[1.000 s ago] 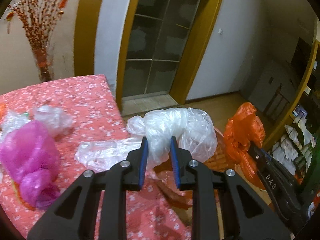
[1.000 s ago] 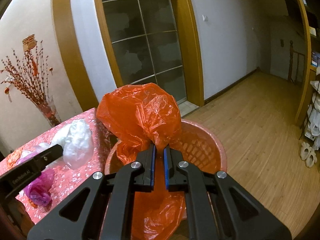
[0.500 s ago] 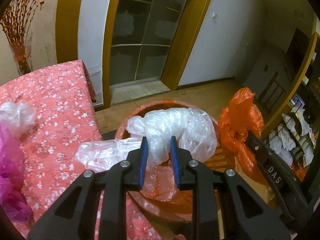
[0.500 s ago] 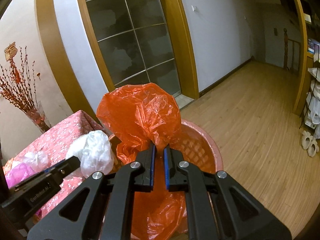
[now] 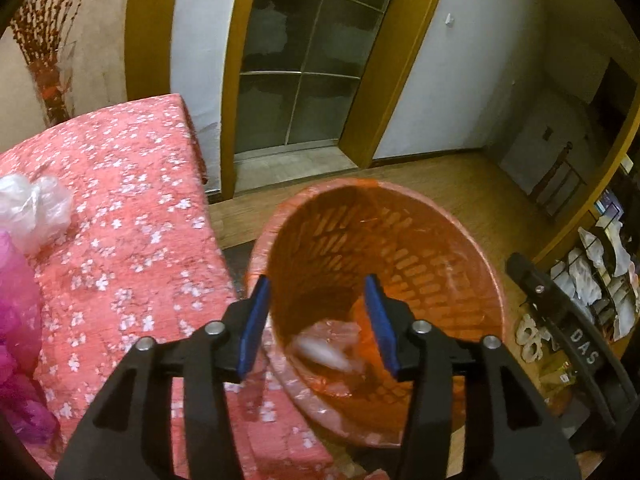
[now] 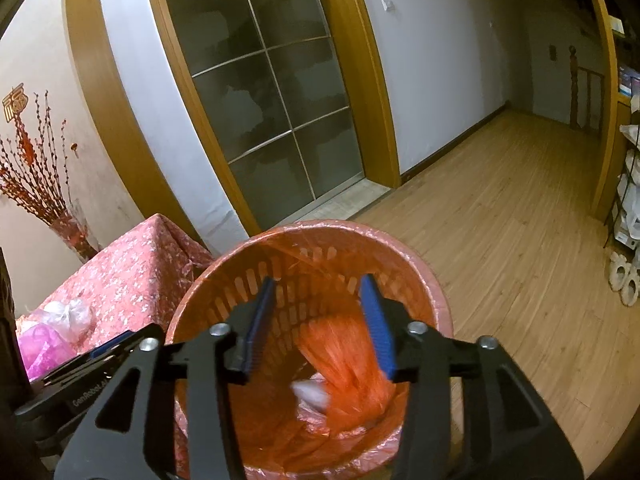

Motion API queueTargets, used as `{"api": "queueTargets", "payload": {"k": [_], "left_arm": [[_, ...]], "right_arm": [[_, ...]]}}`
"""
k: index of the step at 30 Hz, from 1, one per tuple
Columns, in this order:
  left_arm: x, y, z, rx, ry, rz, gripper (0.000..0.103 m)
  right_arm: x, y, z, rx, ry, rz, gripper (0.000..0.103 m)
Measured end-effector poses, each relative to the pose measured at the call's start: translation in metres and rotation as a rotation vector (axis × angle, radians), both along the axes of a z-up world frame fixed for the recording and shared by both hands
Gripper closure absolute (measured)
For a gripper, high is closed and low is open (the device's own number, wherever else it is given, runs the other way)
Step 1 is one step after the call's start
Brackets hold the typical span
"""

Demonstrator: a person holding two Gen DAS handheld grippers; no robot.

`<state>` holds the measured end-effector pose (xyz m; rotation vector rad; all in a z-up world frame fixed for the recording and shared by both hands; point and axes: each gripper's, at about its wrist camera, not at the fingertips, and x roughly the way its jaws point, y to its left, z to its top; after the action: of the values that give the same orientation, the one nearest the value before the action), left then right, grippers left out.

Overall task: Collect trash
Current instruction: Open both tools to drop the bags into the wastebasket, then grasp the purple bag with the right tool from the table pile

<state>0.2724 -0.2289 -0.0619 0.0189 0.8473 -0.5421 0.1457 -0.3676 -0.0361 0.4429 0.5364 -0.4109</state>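
Both claws had just sprung open over the red basket [image 6: 304, 240] — the left gripper [image 5: 318, 322] and the right gripper [image 6: 322, 320] held nothing. The white bag [image 5: 320, 354] and orange bag [image 6: 348, 364] lay blurred inside the basket, beside the table's [image 5: 120, 208] corner.

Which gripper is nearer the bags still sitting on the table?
Left. The left gripper hangs open beside the table, where the clear bag and pink bag lie.
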Motion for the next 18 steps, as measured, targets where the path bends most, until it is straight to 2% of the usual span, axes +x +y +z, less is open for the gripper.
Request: {"api": "queueTargets", "payload": {"k": [4,8,18], "left_arm": [[-0.001,0.010,0.003,0.006,-0.016,0.022,0.042],[-0.008,0.019,0.010,0.014,-0.036,0.033,0.037],[-0.036,0.067,0.043,-0.010,-0.096,0.067,0.034]], "right_arm": [[0.000,0.003,0.001,-0.018,-0.004,-0.009,0.043],[-0.001,0.008,0.004,-0.029,-0.003,-0.006,0.041],[-0.011,0.040,0.023,-0.055,-0.023,0.049,0.041]]}}
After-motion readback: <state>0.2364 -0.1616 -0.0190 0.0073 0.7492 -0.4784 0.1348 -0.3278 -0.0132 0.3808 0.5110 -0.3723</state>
